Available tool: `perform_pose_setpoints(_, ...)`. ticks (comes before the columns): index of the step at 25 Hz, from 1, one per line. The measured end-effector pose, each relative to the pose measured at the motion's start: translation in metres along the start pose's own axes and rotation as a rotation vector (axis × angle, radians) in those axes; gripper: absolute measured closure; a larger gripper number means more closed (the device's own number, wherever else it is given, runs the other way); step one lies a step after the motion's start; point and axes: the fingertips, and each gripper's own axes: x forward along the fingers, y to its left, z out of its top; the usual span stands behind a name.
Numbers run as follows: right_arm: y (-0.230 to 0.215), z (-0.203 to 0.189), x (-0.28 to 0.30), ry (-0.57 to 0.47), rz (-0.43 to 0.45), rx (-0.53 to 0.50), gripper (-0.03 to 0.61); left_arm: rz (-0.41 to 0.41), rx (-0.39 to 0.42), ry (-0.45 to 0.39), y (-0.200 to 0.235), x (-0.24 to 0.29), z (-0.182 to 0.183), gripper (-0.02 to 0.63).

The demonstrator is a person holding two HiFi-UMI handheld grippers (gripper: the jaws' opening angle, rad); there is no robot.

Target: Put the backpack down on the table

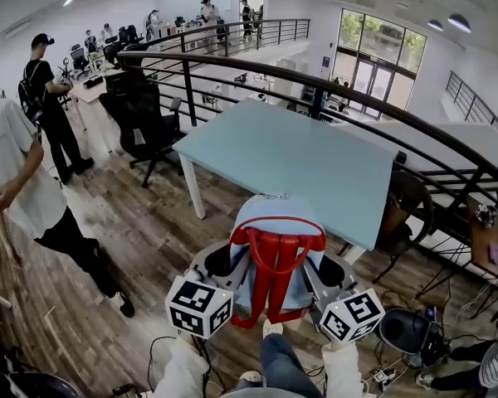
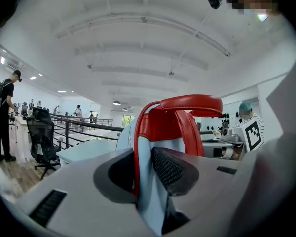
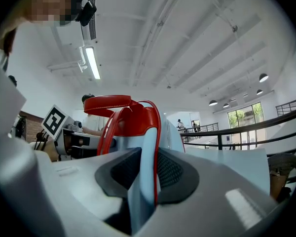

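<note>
The backpack [image 1: 275, 243] is light blue with red shoulder straps and a red top handle. I hold it upright in the air between both grippers, just before the near edge of the pale blue table [image 1: 315, 160]. My left gripper [image 1: 232, 265] is shut on its left side, the pads pinching blue fabric beside a red strap [image 2: 144, 164]. My right gripper [image 1: 322, 274] is shut on its right side in the same way [image 3: 149, 169]. The backpack's [image 2: 163, 127] red handle rises above the jaws in both gripper views. Its bottom is hidden behind the grippers.
A black curved railing [image 1: 332, 89] runs behind the table. Black office chairs [image 1: 141, 114] stand at the table's left, a brown chair [image 1: 402, 210] at its right. A person [image 1: 17, 181] stands at the far left. Cables and a dark bag [image 1: 407, 330] lie on the wooden floor.
</note>
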Motion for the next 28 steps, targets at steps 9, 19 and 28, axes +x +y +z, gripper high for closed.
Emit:
perform_pose_setpoints(9,-0.089,0.010,0.096,-0.006,0.045,-0.002,0.482,0.052,-0.003,-0.015,0.060,0.107,0.027,0.509)
perform_pose_setpoints(19,-0.183,0.026,0.161,-0.019,0.098,-0.001,0.482,0.101,-0.008,-0.029,0.088,0.209,0.053,0.509)
perform_pose_setpoints(28,-0.238,0.021,0.189,-0.014,0.095,0.025,0.482,0.096,-0.008,0.007,0.099,0.271,0.057,0.509)
